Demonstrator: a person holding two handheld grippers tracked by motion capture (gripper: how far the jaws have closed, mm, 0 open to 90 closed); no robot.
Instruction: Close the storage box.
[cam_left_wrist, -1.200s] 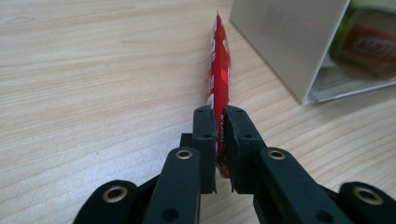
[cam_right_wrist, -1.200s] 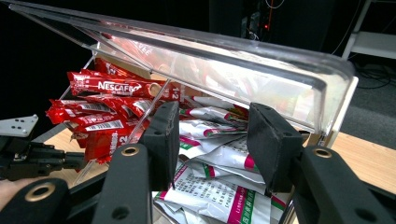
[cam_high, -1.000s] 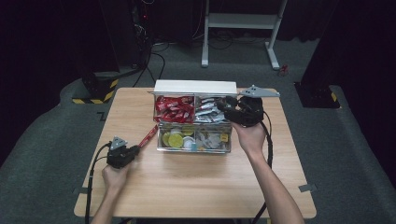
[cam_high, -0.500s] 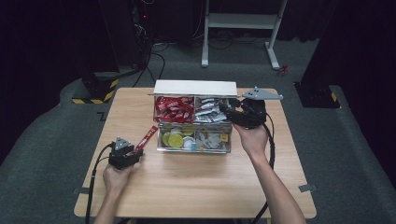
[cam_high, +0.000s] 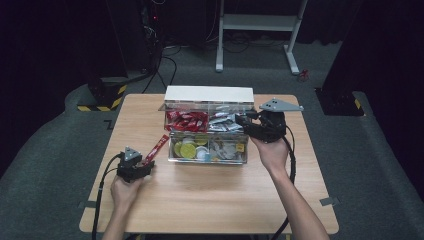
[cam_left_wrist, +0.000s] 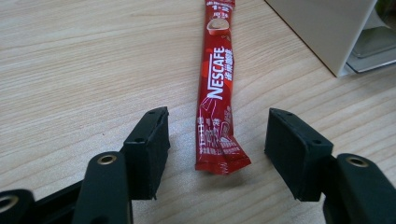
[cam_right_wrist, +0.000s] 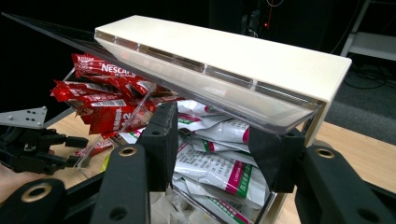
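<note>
A slim red Nescafé instant-coffee stick sachet (cam_left_wrist: 216, 88) lies flat on the pale wooden table (cam_high: 220, 195), its white "NESCAFE" lettering running along its length with smaller print beside it that is too fine to read. In the left gripper view its crimped near end rests between the two black jaws of the left gripper (cam_left_wrist: 217, 149), which have just been opening and now stand wide apart, clear of the sachet on both sides. In the high view the sachet (cam_high: 158, 148) lies at an angle just left of the clear plastic compartment box (cam_high: 207, 161), its far end close to the box's corner, and the left gripper (cam_high: 145, 167) sits at its near end.

The box's cream-coloured lid (cam_right_wrist: 243, 56) stands raised, and the right gripper (cam_right_wrist: 217, 140) is at the lid's clear front edge, with one jaw on either side; whether the pads press on it cannot be told. Under the lid, one compartment holds more red Nescafé sachets (cam_right_wrist: 105, 100), and the one beside it holds white sachets with green and pink bands (cam_right_wrist: 219, 170), their print unreadable. The front compartments hold round yellow-green and white packets (cam_high: 190, 149).
</note>
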